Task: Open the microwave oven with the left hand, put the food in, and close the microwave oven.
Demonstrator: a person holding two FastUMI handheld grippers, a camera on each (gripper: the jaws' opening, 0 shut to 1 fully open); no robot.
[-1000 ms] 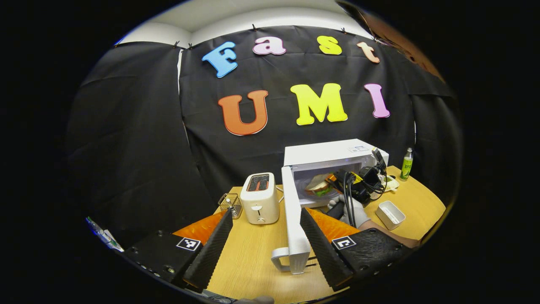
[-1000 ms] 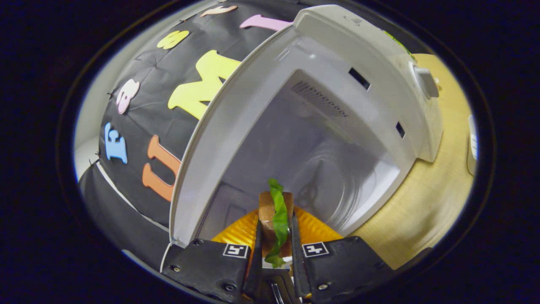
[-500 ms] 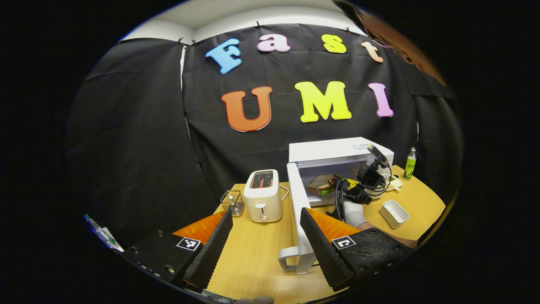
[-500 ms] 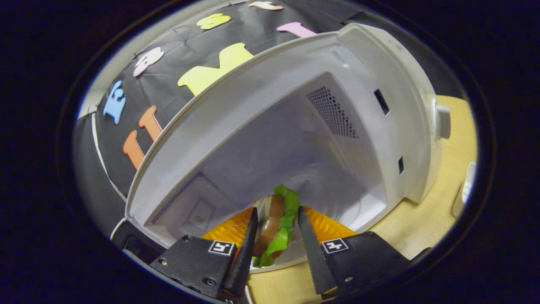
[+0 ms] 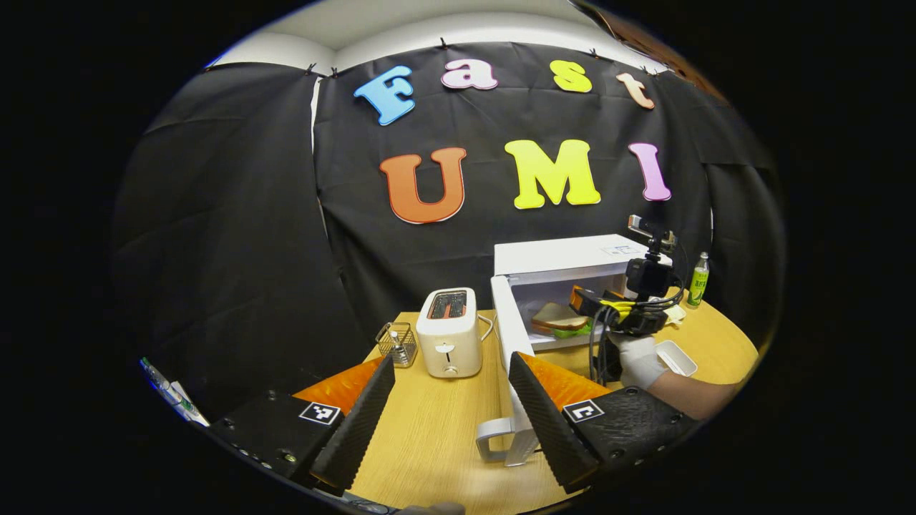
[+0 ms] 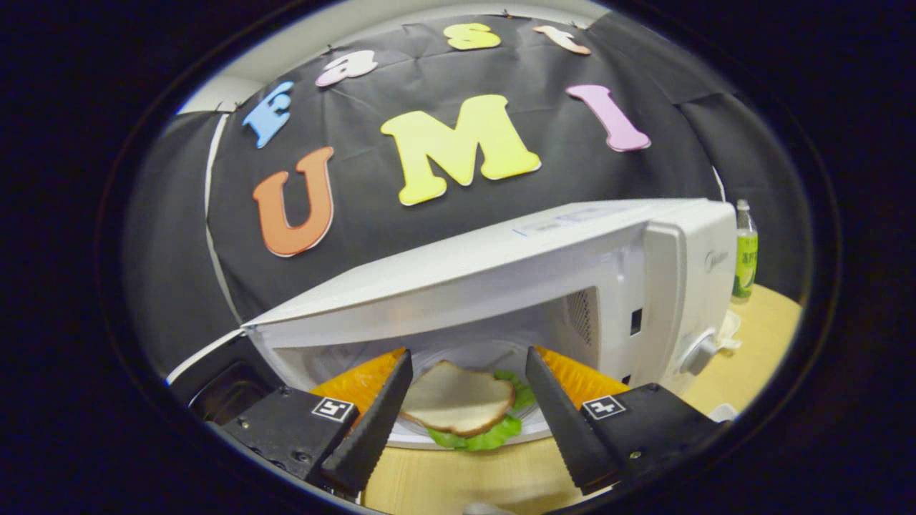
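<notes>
Microwave (image 6: 544, 250): white, on the desk (image 5: 436, 436), door (image 5: 509, 336) swung open; small logo on its front panel, too blurred to read.
Sandwich (image 6: 458, 404): lying flat inside the microwave cavity.
Right gripper (image 6: 465, 418): jaws spread wide, just before the sandwich, not touching.
Left gripper (image 5: 451, 418): jaws open, empty, near the door's handle (image 5: 495, 443).
Bottle (image 6: 744, 257): green label, unreadable.

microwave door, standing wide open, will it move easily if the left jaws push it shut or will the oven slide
The microwave door probably swings freely on its hinge, being a thin panel with a handle. The microwave looks boxy and fairly heavy, so it likely stays put under a gentle push. A hard shove might jolt the sandwich inside.
</notes>
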